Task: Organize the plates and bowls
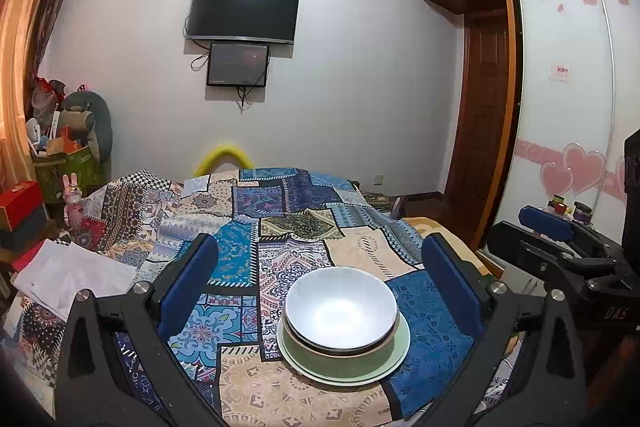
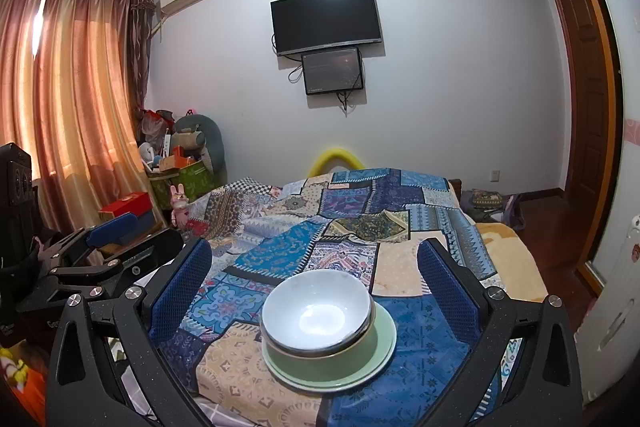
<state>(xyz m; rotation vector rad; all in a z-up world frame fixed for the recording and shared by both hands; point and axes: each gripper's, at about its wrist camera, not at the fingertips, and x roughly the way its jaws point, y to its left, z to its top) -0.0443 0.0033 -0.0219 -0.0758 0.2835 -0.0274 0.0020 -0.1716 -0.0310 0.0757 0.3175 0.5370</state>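
A white bowl [image 1: 341, 307] [image 2: 316, 311] sits nested in a green bowl [image 1: 348, 361] [image 2: 324, 357], which rests on a pale green plate [image 1: 402, 345] [image 2: 386, 331] on the patchwork bedspread. My left gripper [image 1: 320, 283] stands open, its blue pads wide apart on either side of the stack and holding nothing. In the right wrist view my right gripper [image 2: 314, 283] is open too, framing the same stack without touching it. The right gripper also shows at the right edge of the left wrist view, and the left gripper at the left edge of the right wrist view.
The patchwork bedspread [image 1: 280, 211] covers a bed. White folded cloth [image 1: 76, 275] lies at the bed's left edge. Boxes and a cluttered bin [image 2: 180, 171] stand by the curtain [image 2: 72, 99]. A TV [image 1: 244, 11] hangs on the far wall; a wardrobe [image 1: 568, 99] is at right.
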